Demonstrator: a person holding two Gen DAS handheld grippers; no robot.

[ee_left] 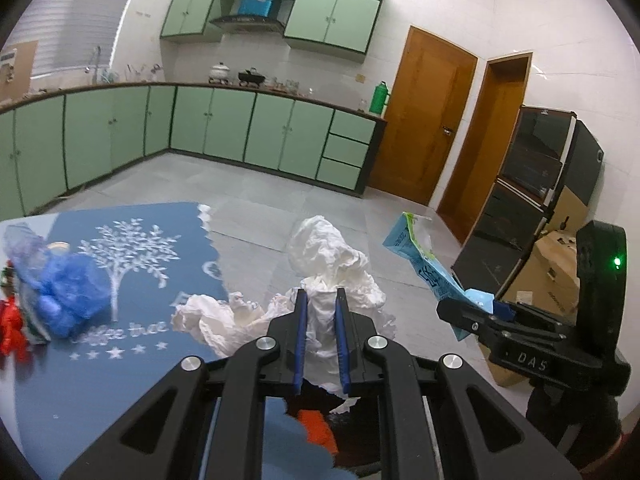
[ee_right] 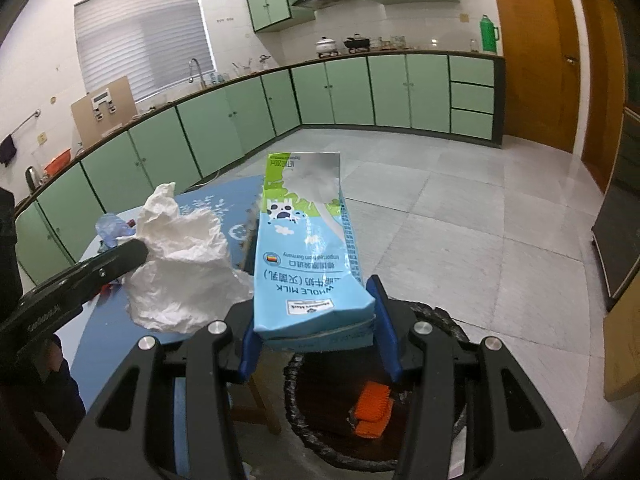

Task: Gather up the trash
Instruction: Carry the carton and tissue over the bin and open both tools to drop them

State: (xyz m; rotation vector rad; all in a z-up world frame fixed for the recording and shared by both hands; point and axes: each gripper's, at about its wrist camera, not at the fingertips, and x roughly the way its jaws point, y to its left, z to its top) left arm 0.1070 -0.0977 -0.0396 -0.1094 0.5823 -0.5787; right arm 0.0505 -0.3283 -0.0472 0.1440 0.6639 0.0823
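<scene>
Left gripper [ee_left: 322, 300]: clenched on crumpled white tissue [ee_left: 332, 264], held above tabletop [ee_left: 132, 392] edge. Soft, near weightless, compressible; any pinch holds, may shed loose folds.

Right gripper [ee_right: 316, 320]: grasping milk carton [ee_right: 308, 256] by its base, top pointing to 12 o'clock. Light, semi-stiff, dents under squeeze; flat sides the best hold.

Bin [ee_right: 448, 320] below, at 6 o'clock, orange scrap [ee_right: 372, 410] inside; rim partly hidden by the fingers. Blue bag [ee_left: 68, 296] and red wrapper [ee_left: 12, 328] at 9 o'clock on tabletop, cut off, hard to identify.

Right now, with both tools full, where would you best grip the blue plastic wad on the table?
Grip the blue plastic wad across its bulging middle, coming down from above: it is a soft crumpled heap lying flat on the table, with red scrap close on its left.
</scene>
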